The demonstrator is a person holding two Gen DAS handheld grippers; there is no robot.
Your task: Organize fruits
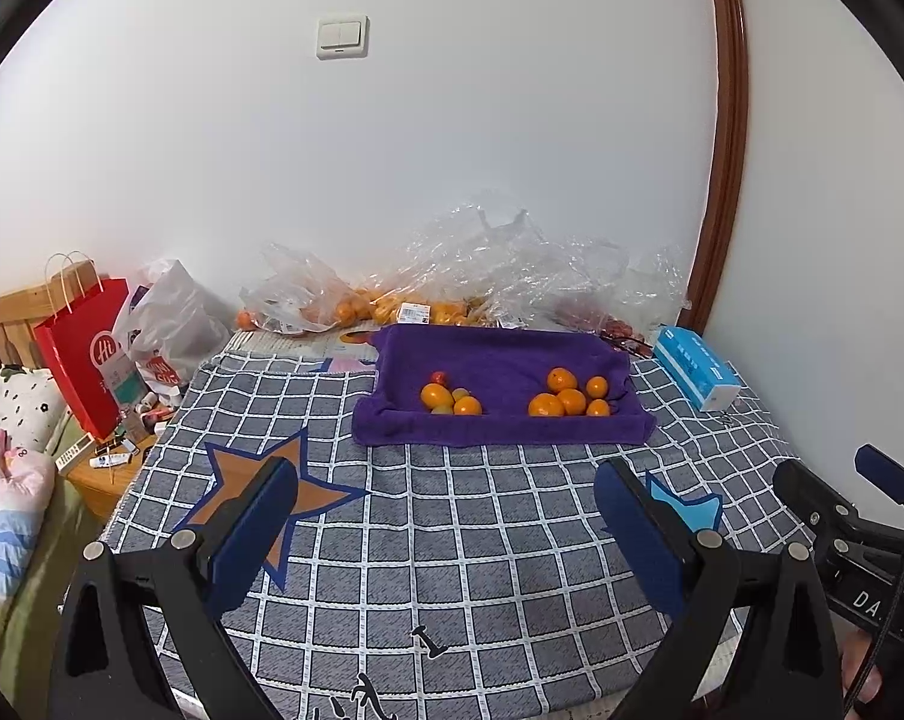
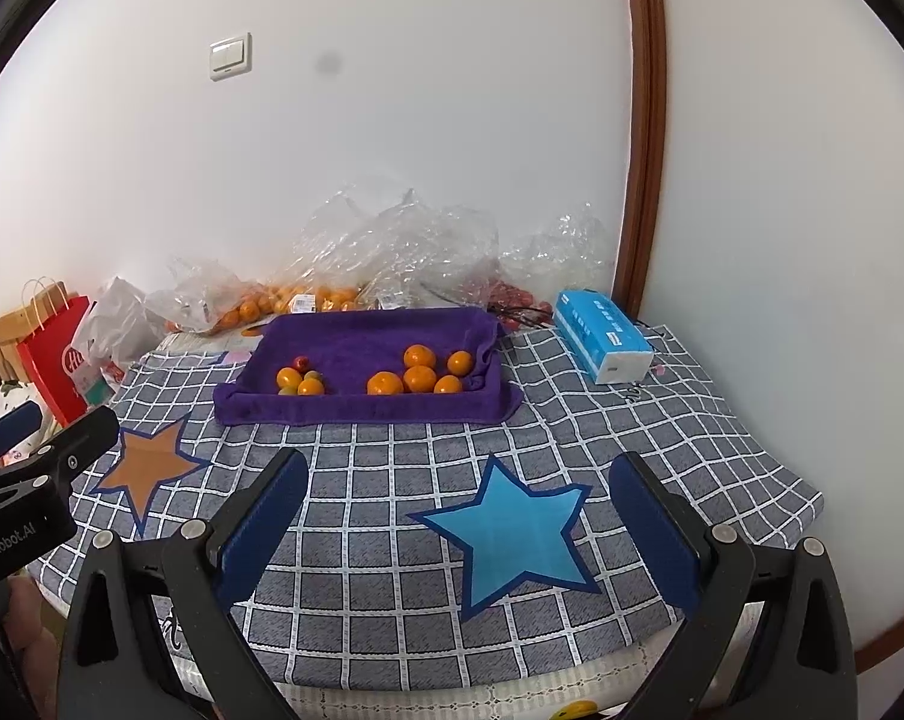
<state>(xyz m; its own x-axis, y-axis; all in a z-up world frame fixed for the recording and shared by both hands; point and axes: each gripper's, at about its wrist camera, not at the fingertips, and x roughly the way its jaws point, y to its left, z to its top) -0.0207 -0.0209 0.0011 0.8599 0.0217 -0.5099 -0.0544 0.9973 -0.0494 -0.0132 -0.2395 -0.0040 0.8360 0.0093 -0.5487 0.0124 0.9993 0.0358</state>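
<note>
Reaching from here is where trouble could start: both grippers hang low over the checked bench cloth [image 1: 452, 540] with nothing between their pads, the left gripper [image 1: 446, 516] spread wide in the lower part of the left wrist view and the right gripper [image 2: 458, 510] spread just as wide in the lower part of the right wrist view. The fruit sits well beyond them, in the middle of each frame, on a purple towel [image 1: 500, 360] whose edges are turned up like a shallow tray. A small mixed cluster [image 1: 449, 399] of orange, greenish and one red fruit lies at its left, and a group of oranges [image 1: 569, 397] lies at its right. Within each group the pieces touch, so I judge that a pad coming down on one could nudge its neighbours and send them rolling. The towel is soft, and a fingertip could snag its raised front fold and drag the whole lot. The small red fruit [image 1: 439, 377] behind the left cluster looks hardest to reach cleanly. The grippers sit side by side, so both heading for the towel together risks a clash. The plastic bags [image 1: 452, 276] of fruit behind could catch a gripper that overshoots.
</note>
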